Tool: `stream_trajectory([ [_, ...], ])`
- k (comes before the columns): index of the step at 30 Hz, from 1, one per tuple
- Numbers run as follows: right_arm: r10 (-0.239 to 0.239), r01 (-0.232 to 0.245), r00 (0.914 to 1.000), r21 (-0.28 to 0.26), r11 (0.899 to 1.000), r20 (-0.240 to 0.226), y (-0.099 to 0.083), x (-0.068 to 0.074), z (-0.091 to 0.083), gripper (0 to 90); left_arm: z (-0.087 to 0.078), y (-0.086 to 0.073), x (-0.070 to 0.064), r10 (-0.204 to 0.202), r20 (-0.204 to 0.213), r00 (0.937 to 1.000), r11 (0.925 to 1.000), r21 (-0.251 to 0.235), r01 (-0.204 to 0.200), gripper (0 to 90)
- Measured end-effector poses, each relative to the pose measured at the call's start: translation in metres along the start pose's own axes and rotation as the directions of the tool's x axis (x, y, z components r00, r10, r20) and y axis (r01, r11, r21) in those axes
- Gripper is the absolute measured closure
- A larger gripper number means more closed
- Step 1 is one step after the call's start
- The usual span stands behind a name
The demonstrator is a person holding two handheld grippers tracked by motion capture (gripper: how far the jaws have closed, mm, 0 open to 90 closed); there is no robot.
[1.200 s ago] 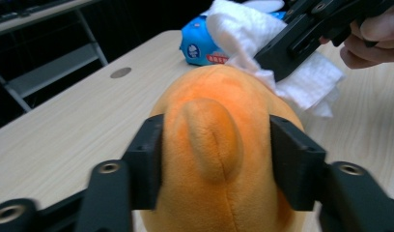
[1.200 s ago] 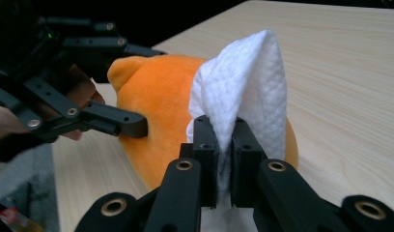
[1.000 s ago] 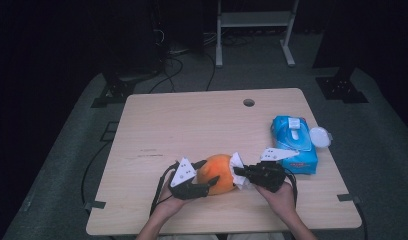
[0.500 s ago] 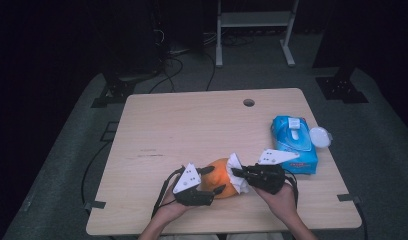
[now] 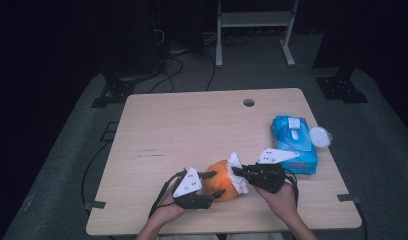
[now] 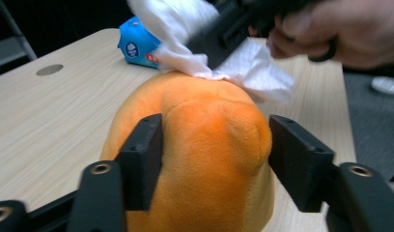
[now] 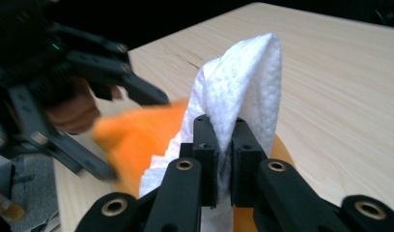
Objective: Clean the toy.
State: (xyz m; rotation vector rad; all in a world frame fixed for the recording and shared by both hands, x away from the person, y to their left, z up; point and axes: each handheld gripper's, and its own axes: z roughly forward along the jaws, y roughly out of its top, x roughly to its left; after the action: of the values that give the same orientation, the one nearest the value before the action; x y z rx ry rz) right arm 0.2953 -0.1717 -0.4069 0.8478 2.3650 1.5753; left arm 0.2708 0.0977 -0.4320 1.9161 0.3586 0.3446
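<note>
The left claw grips an orange plush toy, one black jaw pressed on each side. At the toy's far top lies a white tissue, held by the right claw in a hand. A blue wipes pack sits farther back on the table.

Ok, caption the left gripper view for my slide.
Left gripper clasps a soft orange plush toy while the right gripper presses a crumpled white tissue onto its top.
</note>
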Motion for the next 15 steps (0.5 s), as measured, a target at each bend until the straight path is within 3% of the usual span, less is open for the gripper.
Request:
stream_trajectory([
  [2,0.03,-0.03,0.9995,-0.006,1.0,-0.008,-0.004,-0.003,0.0,83.0,-0.001,0.003,0.005,-0.091,0.013,0.9958,0.9953,-0.033,0.091,30.9],
  [3,0.031,-0.031,0.9995,-0.005,1.0,-0.01,-0.004,-0.001,0.002,83.0,-0.001,0.005,0.005,-0.122,0.0,0.9925,0.9919,-0.037,0.122,25.9],
  [4,0.031,-0.031,0.9995,-0.005,1.0,-0.01,-0.004,-0.001,0.002,83.0,-0.001,0.005,0.005,-0.122,0.0,0.9925,0.9919,-0.037,0.122,24.0],
  [6,-0.007,0.007,0.9997,0.001,1.0,-0.023,0.0,0.009,0.006,83.0,-0.001,0.004,0.005,-0.085,-0.051,0.9951,0.9964,0.001,0.085,29.4],
  [8,-0.029,0.029,0.9995,0.006,1.0,-0.015,0.002,0.011,0.006,83.0,-0.003,0.001,0.009,-0.104,-0.045,0.9936,0.9946,-0.002,0.104,36.7],
  [11,-0.002,0.002,1.0,0.011,1.0,0.004,-0.002,0.002,0.004,83.0,-0.009,-0.003,0.016,-0.117,-0.08,0.99,0.9927,0.021,0.119,41.7],
  [12,0.007,-0.007,0.9998,0.019,1.0,0.019,-0.005,-0.002,0.004,83.0,-0.009,-0.003,0.016,-0.117,-0.08,0.99,0.9927,0.021,0.119,42.3],
  [13,0.015,-0.016,0.9992,0.028,0.999,0.037,-0.009,-0.006,0.004,83.0,-0.014,-0.007,0.022,-0.148,-0.084,0.9854,0.9885,0.018,0.15,42.2],
  [15,0.04,-0.041,0.9985,0.031,0.999,0.039,-0.012,-0.01,0.004,83.0,-0.016,-0.008,0.023,-0.149,-0.083,0.9853,0.9885,0.013,0.151,39.5],
])
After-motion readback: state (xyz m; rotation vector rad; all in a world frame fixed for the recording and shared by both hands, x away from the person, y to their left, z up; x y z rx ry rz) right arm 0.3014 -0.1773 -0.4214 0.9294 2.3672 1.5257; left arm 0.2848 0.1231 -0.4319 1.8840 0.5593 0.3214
